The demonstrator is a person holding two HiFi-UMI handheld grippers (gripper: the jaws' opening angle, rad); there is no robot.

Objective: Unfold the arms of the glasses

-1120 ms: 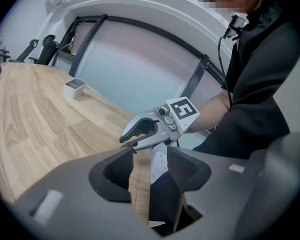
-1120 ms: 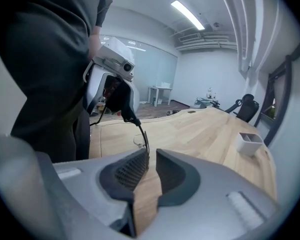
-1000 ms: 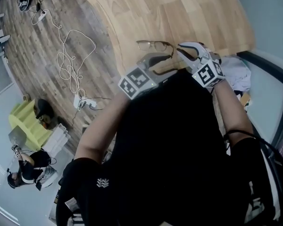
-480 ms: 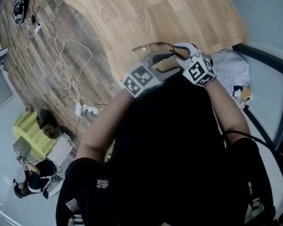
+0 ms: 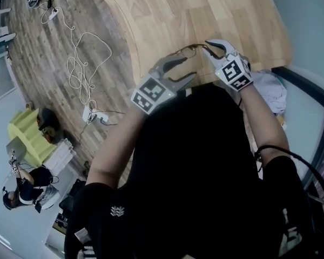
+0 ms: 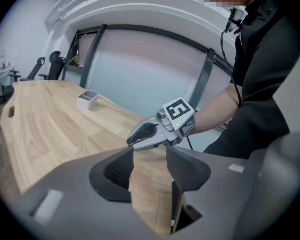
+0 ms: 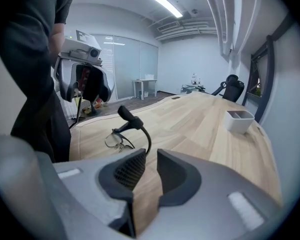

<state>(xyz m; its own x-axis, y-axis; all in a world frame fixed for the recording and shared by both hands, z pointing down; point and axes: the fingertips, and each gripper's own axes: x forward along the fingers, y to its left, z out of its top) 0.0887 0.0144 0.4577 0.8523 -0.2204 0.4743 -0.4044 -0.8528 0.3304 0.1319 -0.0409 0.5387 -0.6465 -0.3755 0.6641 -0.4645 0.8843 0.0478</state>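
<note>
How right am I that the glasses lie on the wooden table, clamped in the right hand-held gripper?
Not clamped. In the right gripper view the right hand-held gripper has its jaws apart and empty, having just opened further; the glasses lie on the wooden table, outside its jaws.

The place is read as an office or meeting room. A large light-wood table (image 7: 205,116) with a curved edge is seen, and a white desk organiser (image 7: 238,120) is set on it. Glass partition walls (image 7: 125,64) and a strip ceiling light (image 7: 164,3) are shown, and a black office chair (image 7: 232,86) is placed at the far end. White cables (image 5: 71,72) and a power strip (image 5: 92,115) are spread over the wood-plank floor (image 5: 43,47), where a laptop (image 5: 16,150) is set before a seated person (image 5: 27,185).
</note>
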